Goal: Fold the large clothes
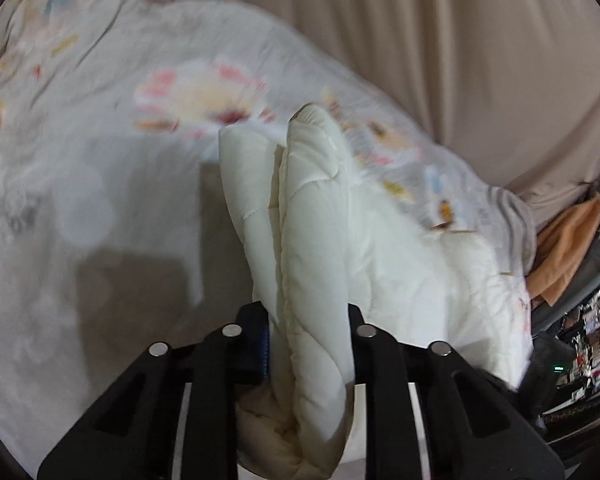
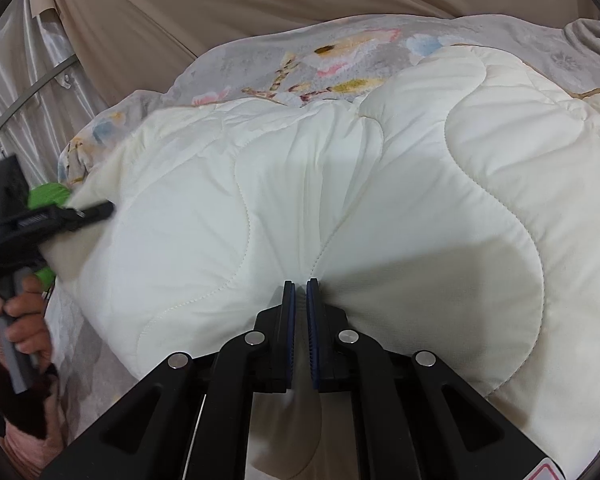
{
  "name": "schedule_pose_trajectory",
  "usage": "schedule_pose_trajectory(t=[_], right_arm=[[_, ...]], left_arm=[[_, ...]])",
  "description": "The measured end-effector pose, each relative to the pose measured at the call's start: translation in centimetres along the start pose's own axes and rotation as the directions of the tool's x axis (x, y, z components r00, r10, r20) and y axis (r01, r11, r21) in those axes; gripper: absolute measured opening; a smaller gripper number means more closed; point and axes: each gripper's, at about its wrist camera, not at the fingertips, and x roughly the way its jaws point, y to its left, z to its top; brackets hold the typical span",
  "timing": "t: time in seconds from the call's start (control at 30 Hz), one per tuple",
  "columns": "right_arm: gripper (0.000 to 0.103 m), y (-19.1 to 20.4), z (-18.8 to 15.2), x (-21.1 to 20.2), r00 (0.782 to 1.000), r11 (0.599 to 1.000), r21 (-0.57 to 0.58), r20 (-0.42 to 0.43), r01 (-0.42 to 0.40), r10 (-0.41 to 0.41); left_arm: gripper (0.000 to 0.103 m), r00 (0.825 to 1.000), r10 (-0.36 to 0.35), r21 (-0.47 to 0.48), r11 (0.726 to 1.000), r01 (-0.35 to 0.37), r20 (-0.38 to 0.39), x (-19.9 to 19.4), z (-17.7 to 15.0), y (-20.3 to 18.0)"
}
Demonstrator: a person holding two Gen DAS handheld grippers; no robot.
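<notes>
A large quilt, cream and stitched in waves on one side (image 2: 420, 160) and grey with a flower print on the other (image 1: 204, 96), lies spread over a bed. My left gripper (image 1: 306, 316) is shut on a thick doubled fold of the cream side (image 1: 312, 200), which stands up between its fingers. In the right wrist view the same gripper (image 2: 80, 216) grips the quilt's left edge, and a person's hand (image 2: 24, 320) holds its handle. My right gripper (image 2: 300, 284) is shut on a pinch of the cream fabric at the near edge, which puckers into its blue pads.
A beige sheet (image 1: 420, 40) covers the bed beyond the quilt. An orange cloth (image 1: 564, 248) and cluttered shelves (image 1: 596, 332) sit at the right edge of the left wrist view. A silvery curtain (image 2: 20, 80) hangs at the left of the right wrist view.
</notes>
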Motion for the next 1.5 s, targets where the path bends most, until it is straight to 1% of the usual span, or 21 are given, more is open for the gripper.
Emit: schedule_pose_trajectory(t=[0.07, 0.13, 0.17, 0.23, 0.33, 0.43, 0.5, 0.57, 0.63, 0.8, 0.87, 0.97, 1.03, 1.07, 1.1, 1.13, 1.27, 1.33, 1.37, 1.4, 1.5], right_arm=[[0.005, -0.1, -0.1, 0.1, 1.000, 1.000, -0.001, 0.000, 0.003, -0.003], [0.005, 0.1, -0.1, 0.0, 1.000, 1.000, -0.002, 0.002, 0.006, -0.006], [0.005, 0.1, -0.2, 0.0, 1.000, 1.000, -0.001, 0.004, 0.004, -0.004], [0.005, -0.2, -0.3, -0.5, 1.000, 1.000, 0.027, 0.013, -0.009, 0.008], [0.007, -0.7, -1.5, -3.0, 0.996, 0.992, 0.093, 0.042, -0.083, 0.079], [0.009, -0.9, -4.0, -4.8, 0.993, 0.988, 0.110, 0.048, -0.109, 0.104], [0.009, -1.2, -5.3, -4.7, 0.992, 0.984, 0.126, 0.024, -0.129, 0.127], [0.003, -1.7, -6.2, -3.9, 0.990, 0.978, 0.150, 0.003, -0.142, 0.143], [0.000, -2.5, -6.4, -3.1, 0.983, 0.965, 0.190, -0.002, -0.179, 0.183], [0.000, -4.7, -6.6, -2.1, 0.951, 0.904, 0.311, 0.000, -0.293, 0.308], [0.000, -4.8, -7.2, -2.6, 0.949, 0.895, 0.327, 0.010, -0.302, 0.316], [0.000, -4.2, -8.2, -4.0, 0.957, 0.910, 0.302, 0.020, -0.283, 0.291], [0.000, -5.3, -9.6, -4.6, 0.949, 0.884, 0.358, 0.018, -0.300, 0.315], [0.002, -5.8, -10.3, -5.0, 0.952, 0.884, 0.366, 0.014, -0.291, 0.307], [0.000, -6.5, -11.1, -5.8, 0.965, 0.896, 0.366, 0.019, -0.252, 0.263], [0.000, -7.0, -11.7, -6.6, 0.971, 0.901, 0.367, 0.029, -0.233, 0.239], [0.000, -10.0, -14.1, -10.4, 0.986, 0.898, 0.408, 0.078, -0.165, 0.146], [0.004, -11.7, -14.9, -11.9, 0.987, 0.876, 0.457, 0.109, -0.153, 0.116], [0.008, -12.4, -15.2, -12.7, 0.987, 0.868, 0.474, 0.126, -0.149, 0.101], [0.011, -12.9, -15.3, -13.4, 0.987, 0.866, 0.481, 0.138, -0.134, 0.076], [0.011, -13.7, -15.3, -15.3, 0.986, 0.867, 0.495, 0.164, -0.053, -0.033]], left_arm=[[0.017, 0.997, -0.060, 0.063, 0.996, 0.057, 0.050, -2.4, 0.3, -2.9], [0.016, 0.989, -0.130, 0.146, 0.982, 0.118, 0.077, -4.4, 0.5, -6.4], [0.016, 0.983, -0.163, 0.200, 0.969, 0.145, 0.079, -5.1, 0.4, -8.8], [0.016, 0.977, -0.200, 0.295, 0.940, 0.170, 0.073, -5.7, -0.1, -13.0], [0.016, 0.973, -0.228, 0.384, 0.903, 0.194, 0.044, -5.1, -1.0, -17.6], [0.016, 0.973, -0.231, 0.427, 0.881, 0.204, 0.013, -4.0, -2.0, -20.3], [0.016, 0.972, -0.235, 0.444, 0.870, 0.213, -0.005, -3.3, -2.7, -21.5], [0.016, 0.968, -0.247, 0.451, 0.861, 0.237, -0.037, -2.3, -3.3, -22.9], [0.016, 0.968, -0.244, 0.463, 0.852, 0.244, -0.061, -1.3, -3.9, -24.6], [0.016, 0.978, -0.184, 0.511, 0.834, 0.209, -0.100, 2.5, -6.0, -29.3], [0.016, 0.980, -0.155, 0.531, 0.824, 0.199, -0.127, 4.5, -6.9, -31.0], [0.017, 0.980, -0.103, 0.563, 0.806, 0.182, -0.169, 7.9, -8.6, -33.3], [0.017, 0.978, -0.080, 0.572, 0.801, 0.177, -0.191, 9.5, -9.5, -34.1], [0.017, 0.978, -0.065, 0.582, 0.795, 0.169, -0.196, 10.4, -10.0, -34.4], [0.017, 0.979, -0.055, 0.589, 0.792, 0.164, -0.199, 10.9, -10.4, -34.5], [0.018, 0.978, -0.043, 0.595, 0.788, 0.158, -0.203, 11.4, -10.8, -34.6], [0.020, 0.977, -0.019, 0.610, 0.778, 0.149, -0.215, 12.6, -11.9, -34.6], [0.022, 0.976, -0.001, 0.618, 0.773, 0.140, -0.220, 13.8, -12.7, -34.8], [0.023, 0.976, 0.009, 0.628, 0.767, 0.132, -0.217, 14.2, -13.1, -34.8], [0.024, 0.978, 0.022, 0.642, 0.757, 0.119, -0.207, 14.6, -13.6, -35.0], [0.027, 0.985, 0.055, 0.685, 0.725, 0.074, -0.164, 15.0, -14.9, -35.5]])
